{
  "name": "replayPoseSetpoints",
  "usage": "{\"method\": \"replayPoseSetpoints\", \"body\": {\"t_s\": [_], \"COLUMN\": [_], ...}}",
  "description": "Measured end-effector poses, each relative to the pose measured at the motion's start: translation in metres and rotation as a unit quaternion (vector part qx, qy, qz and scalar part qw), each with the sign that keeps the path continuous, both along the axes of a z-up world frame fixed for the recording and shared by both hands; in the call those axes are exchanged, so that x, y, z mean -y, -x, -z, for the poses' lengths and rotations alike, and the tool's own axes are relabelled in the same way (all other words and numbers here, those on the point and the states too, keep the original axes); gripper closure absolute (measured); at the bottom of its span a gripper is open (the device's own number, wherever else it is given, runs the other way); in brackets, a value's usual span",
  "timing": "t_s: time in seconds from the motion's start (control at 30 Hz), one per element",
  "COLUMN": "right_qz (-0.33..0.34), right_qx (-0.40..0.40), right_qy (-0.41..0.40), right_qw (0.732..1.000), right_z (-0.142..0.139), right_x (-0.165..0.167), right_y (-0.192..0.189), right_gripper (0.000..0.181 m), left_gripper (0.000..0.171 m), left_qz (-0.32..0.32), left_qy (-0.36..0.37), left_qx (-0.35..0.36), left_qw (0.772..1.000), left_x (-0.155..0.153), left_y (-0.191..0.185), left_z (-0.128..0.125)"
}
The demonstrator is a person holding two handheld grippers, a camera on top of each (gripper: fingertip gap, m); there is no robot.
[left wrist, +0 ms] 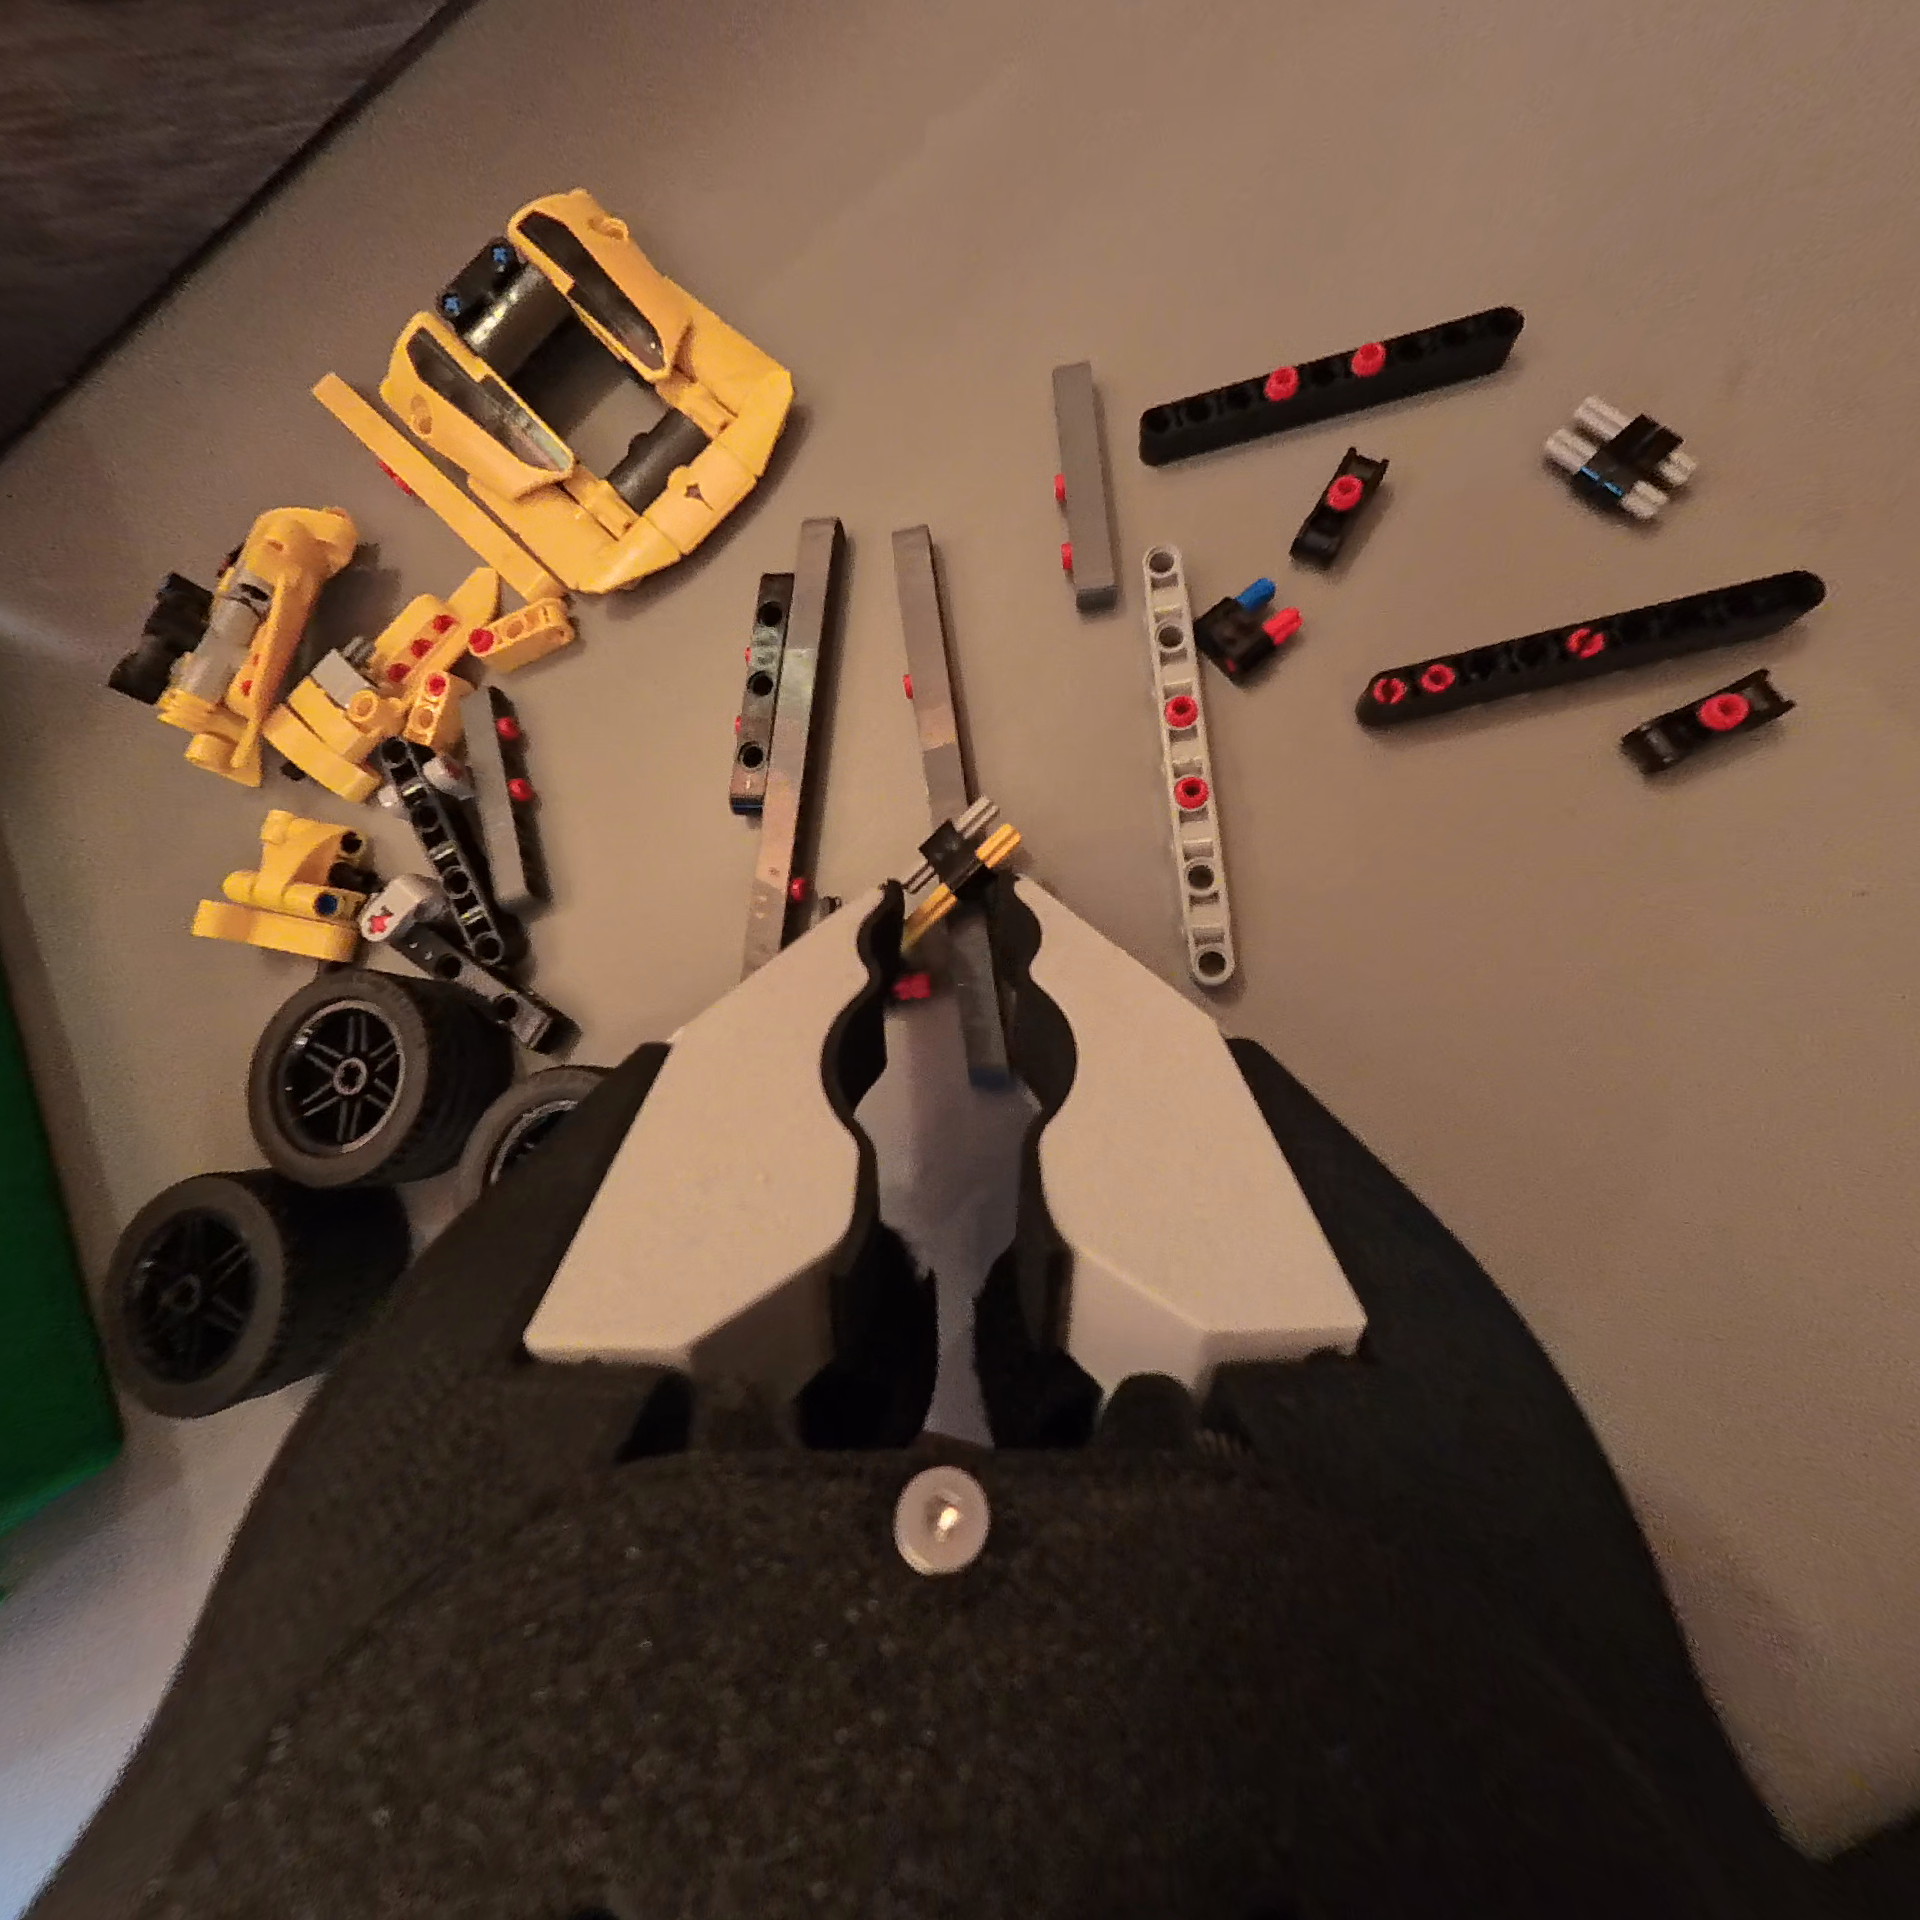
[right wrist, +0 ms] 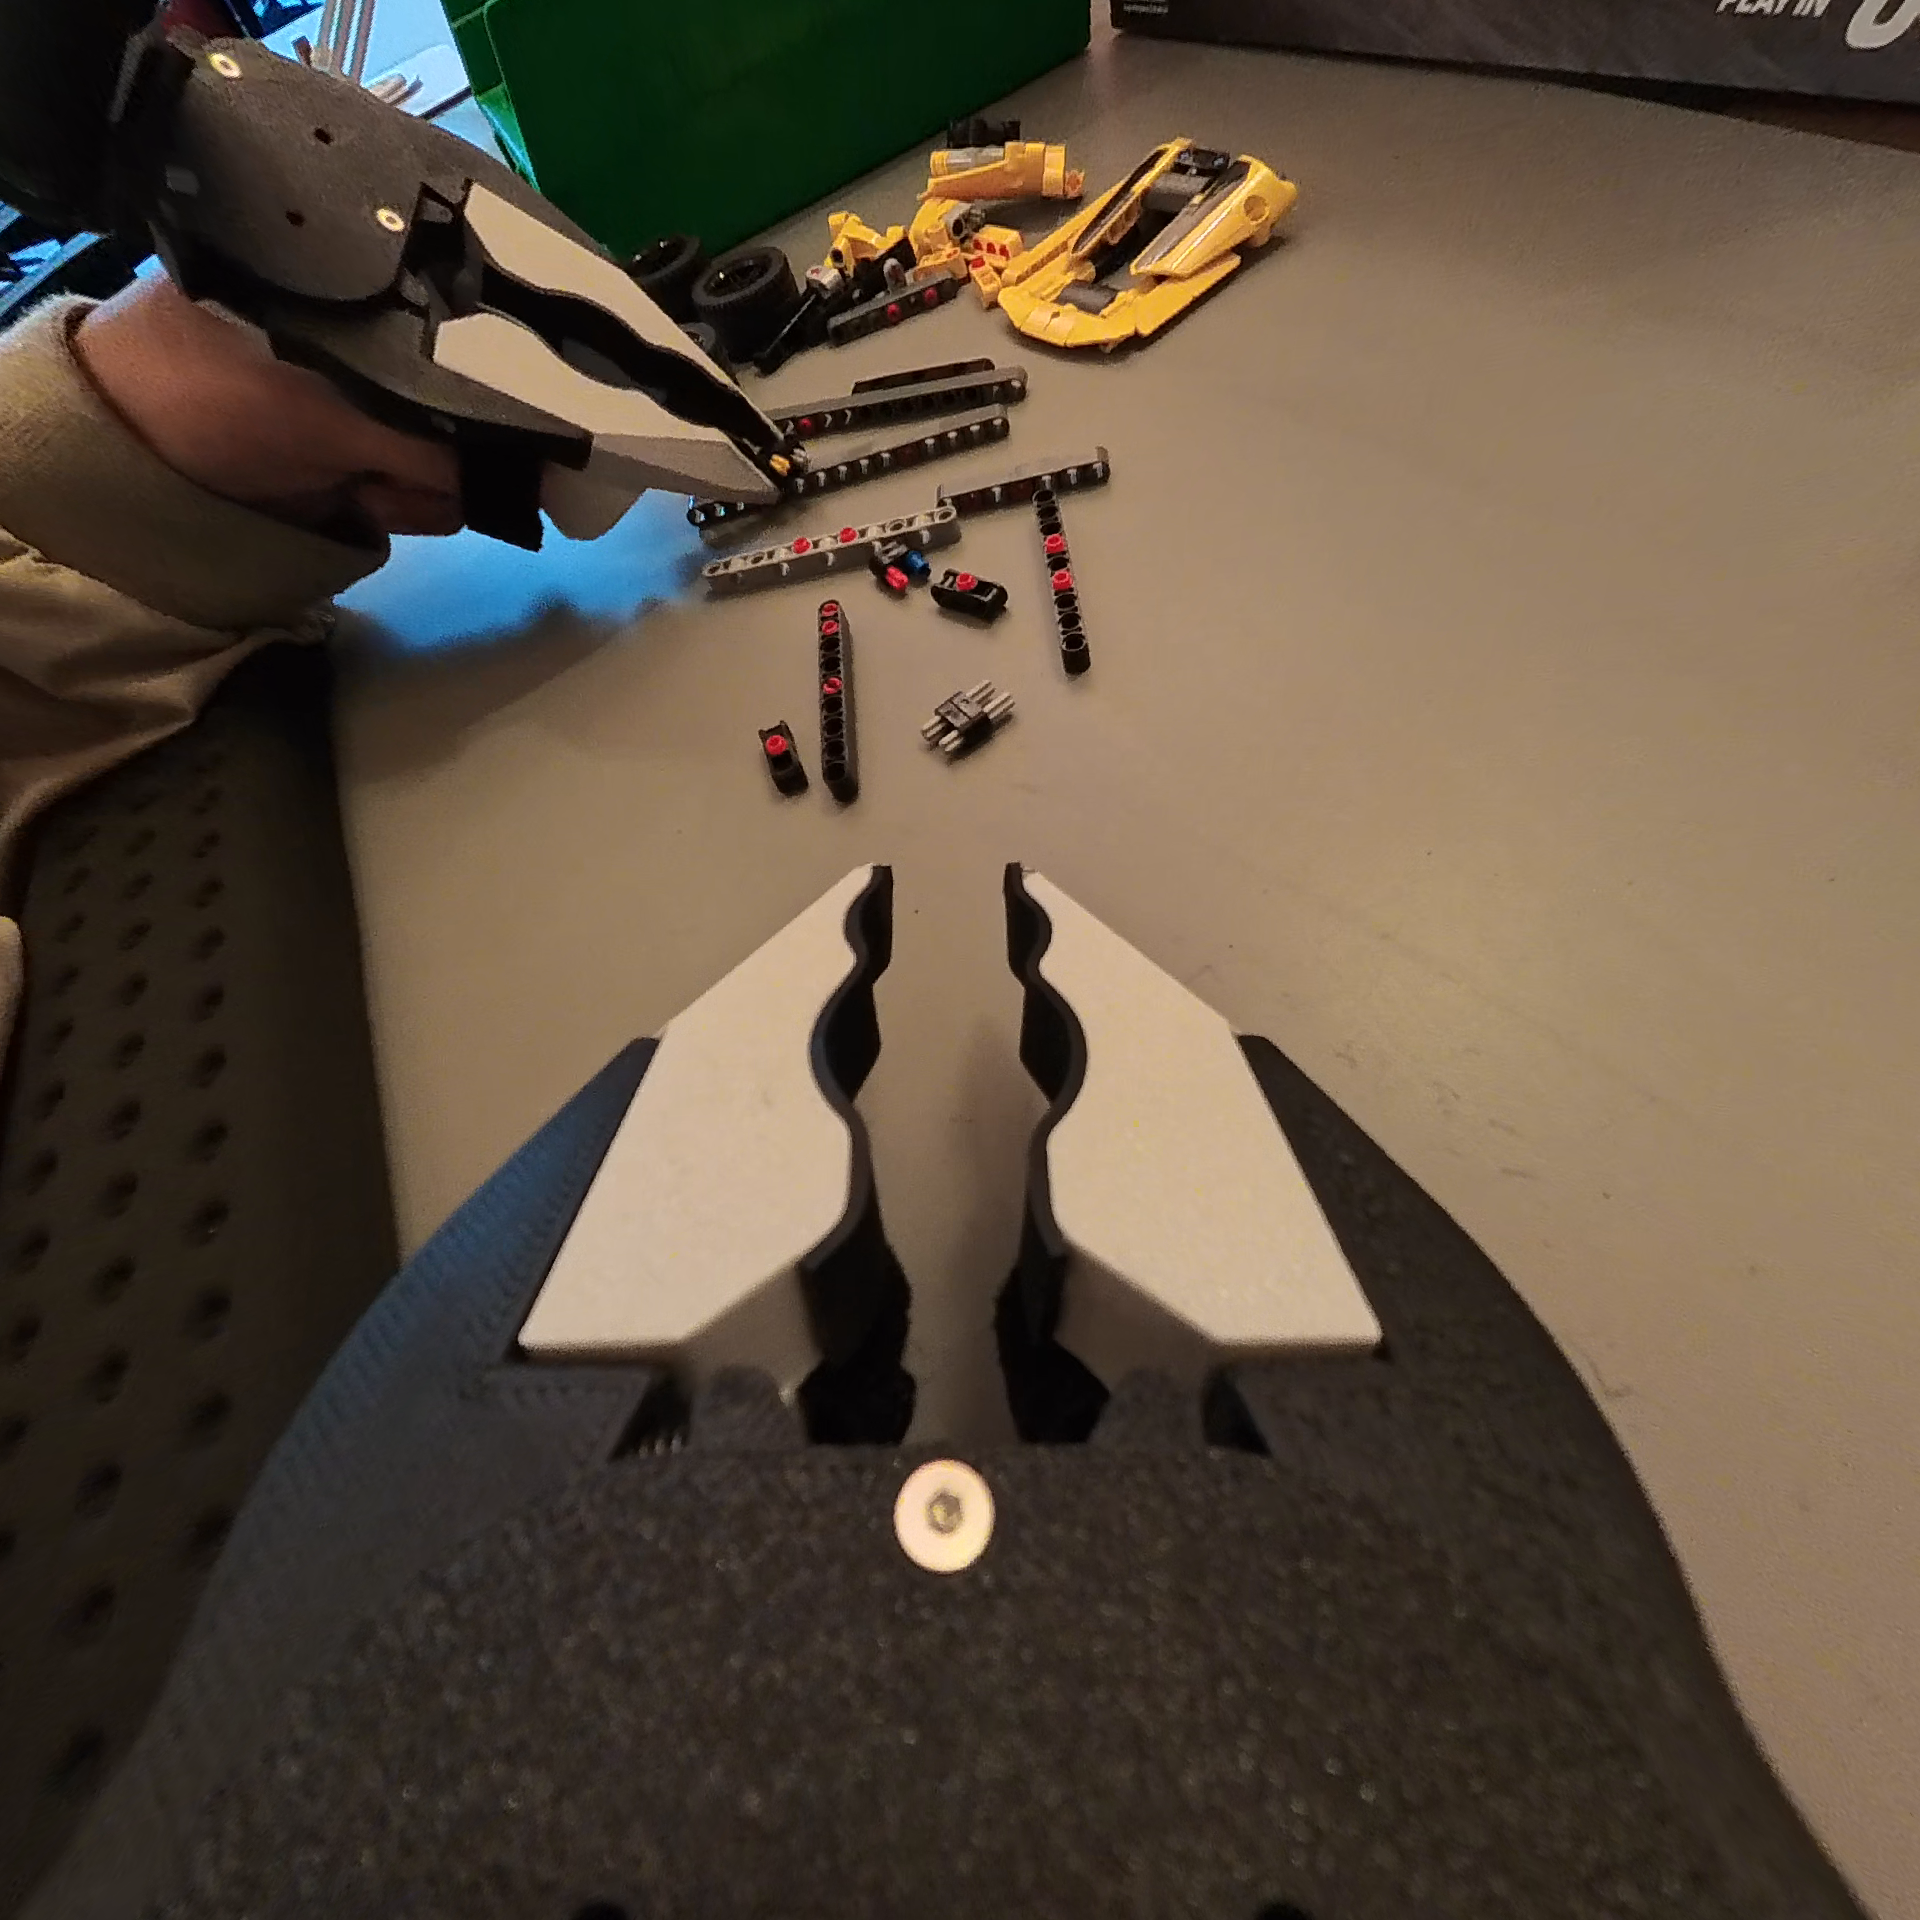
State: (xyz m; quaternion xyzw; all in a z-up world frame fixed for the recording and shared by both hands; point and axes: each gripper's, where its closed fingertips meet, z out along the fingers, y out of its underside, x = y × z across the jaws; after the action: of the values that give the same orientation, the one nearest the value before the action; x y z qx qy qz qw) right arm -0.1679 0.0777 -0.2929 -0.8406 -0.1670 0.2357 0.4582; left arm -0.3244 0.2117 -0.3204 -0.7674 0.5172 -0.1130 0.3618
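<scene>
My left gripper (left wrist: 951, 894) is shut on a small black connector with yellow and grey pins (left wrist: 961, 852), held at the fingertips just above a long dark grey beam (left wrist: 925, 644) on the grey table (left wrist: 1351, 1143). A second long grey beam (left wrist: 805, 675) lies beside it to the left. The left gripper also shows in the right wrist view (right wrist: 774, 468), held by a hand, tips down over the beams. My right gripper (right wrist: 948, 878) is open and empty above the table. Nearest ahead of it are a small grey and black pin piece (right wrist: 966, 717) and a short black beam (right wrist: 836, 701).
A yellow car body (left wrist: 592, 384) and yellow sub-assemblies (left wrist: 260, 644) lie at the left, with black wheels (left wrist: 332, 1081) near them. Black beams with red pins (left wrist: 1330, 384) and a light grey beam (left wrist: 1184, 769) lie to the right. A green box (right wrist: 769, 94) stands at the back.
</scene>
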Motion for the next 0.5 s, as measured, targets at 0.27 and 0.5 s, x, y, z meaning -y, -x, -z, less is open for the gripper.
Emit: {"method": "replayPoseSetpoints", "body": {"t_s": [0.27,0.5], "right_qz": [-0.001,0.0], "right_qx": [-0.001,-0.002], "right_qy": [-0.002,-0.005], "right_qw": [1.0,1.0], "right_z": [-0.001,-0.002], "right_x": [0.0,0.0], "right_y": [0.001,0.0], "right_gripper": [0.162,0.162], "left_gripper": [0.155,0.154], "left_qz": [-0.007,-0.025], "left_qy": [-0.02,0.018], "left_qx": [0.029,0.027], "left_qw": [0.999,0.999], "left_x": [0.006,0.031], "left_y": [-0.002,0.007], "left_z": [-0.016,-0.008]}}
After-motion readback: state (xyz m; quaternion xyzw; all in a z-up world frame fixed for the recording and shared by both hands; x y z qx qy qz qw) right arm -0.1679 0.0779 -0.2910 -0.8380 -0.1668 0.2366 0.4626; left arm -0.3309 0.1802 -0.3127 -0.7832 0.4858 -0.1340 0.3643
